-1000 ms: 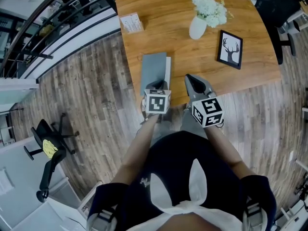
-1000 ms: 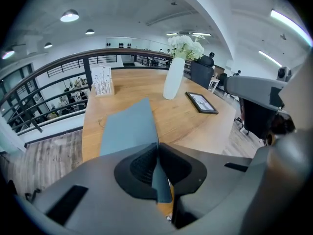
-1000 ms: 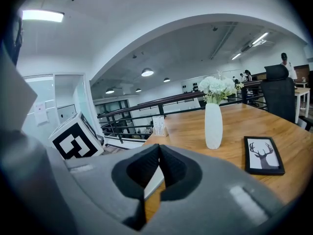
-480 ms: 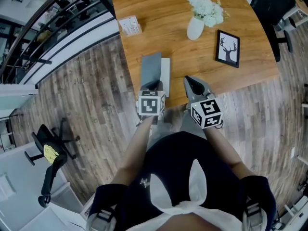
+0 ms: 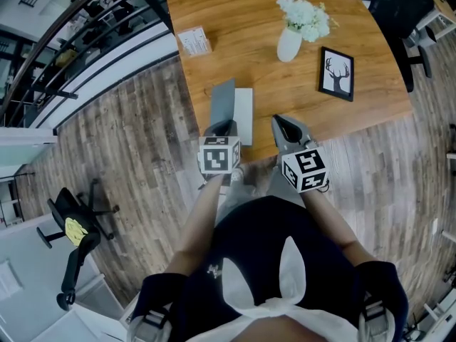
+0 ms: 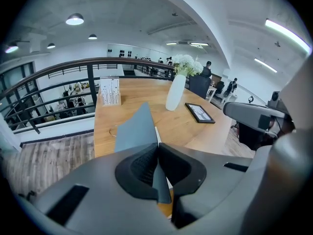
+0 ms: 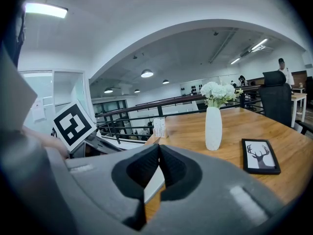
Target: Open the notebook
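The notebook (image 5: 244,112) lies near the front edge of the wooden table (image 5: 242,34). Its grey cover (image 5: 223,100) is raised at an angle, and a white page shows beside it. My left gripper (image 5: 224,128) is shut on the cover's near edge. In the left gripper view the grey cover (image 6: 134,129) runs up from between the closed pads of the left gripper (image 6: 157,153). My right gripper (image 5: 287,128) hovers to the right of the notebook, shut with nothing in it. In the right gripper view its jaws (image 7: 159,153) meet, and the white page (image 7: 155,182) shows behind them.
A white vase with white flowers (image 5: 293,38) and a framed deer picture (image 5: 338,73) stand to the right on the table. A small card holder (image 5: 194,40) sits at the far left edge. Wooden floor and an office chair (image 5: 75,226) lie to the left.
The left gripper has risen and drawn back toward the person with the cover. The cover stands steeper and more white page shows. The right gripper has stayed put.
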### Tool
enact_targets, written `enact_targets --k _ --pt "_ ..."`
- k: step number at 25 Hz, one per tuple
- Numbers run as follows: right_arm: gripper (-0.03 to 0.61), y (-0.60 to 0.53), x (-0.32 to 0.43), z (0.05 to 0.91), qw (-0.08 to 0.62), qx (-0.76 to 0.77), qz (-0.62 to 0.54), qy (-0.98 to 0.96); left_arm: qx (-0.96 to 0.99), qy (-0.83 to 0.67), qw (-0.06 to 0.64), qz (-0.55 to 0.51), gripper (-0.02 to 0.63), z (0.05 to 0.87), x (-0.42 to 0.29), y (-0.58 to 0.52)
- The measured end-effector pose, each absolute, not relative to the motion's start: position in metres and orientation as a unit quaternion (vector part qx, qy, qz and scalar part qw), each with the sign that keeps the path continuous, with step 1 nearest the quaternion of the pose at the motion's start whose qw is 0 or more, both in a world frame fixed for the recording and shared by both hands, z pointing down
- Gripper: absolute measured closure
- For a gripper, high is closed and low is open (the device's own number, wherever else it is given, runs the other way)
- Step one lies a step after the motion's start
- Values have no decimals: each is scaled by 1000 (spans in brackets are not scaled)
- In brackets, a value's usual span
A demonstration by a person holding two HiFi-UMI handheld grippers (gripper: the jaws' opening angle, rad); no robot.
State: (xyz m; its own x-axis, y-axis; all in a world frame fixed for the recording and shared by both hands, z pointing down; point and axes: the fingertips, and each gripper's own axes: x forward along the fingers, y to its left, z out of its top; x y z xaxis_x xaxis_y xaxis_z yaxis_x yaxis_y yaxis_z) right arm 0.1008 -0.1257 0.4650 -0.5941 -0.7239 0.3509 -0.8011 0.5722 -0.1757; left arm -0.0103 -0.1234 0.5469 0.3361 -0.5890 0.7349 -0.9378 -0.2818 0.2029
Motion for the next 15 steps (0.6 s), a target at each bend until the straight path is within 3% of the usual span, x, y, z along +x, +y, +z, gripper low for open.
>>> enact_targets --k 15 --pt "580 -117 90 466 123 435 160 -877 759 -513 321 240 591 533 -31 -123"
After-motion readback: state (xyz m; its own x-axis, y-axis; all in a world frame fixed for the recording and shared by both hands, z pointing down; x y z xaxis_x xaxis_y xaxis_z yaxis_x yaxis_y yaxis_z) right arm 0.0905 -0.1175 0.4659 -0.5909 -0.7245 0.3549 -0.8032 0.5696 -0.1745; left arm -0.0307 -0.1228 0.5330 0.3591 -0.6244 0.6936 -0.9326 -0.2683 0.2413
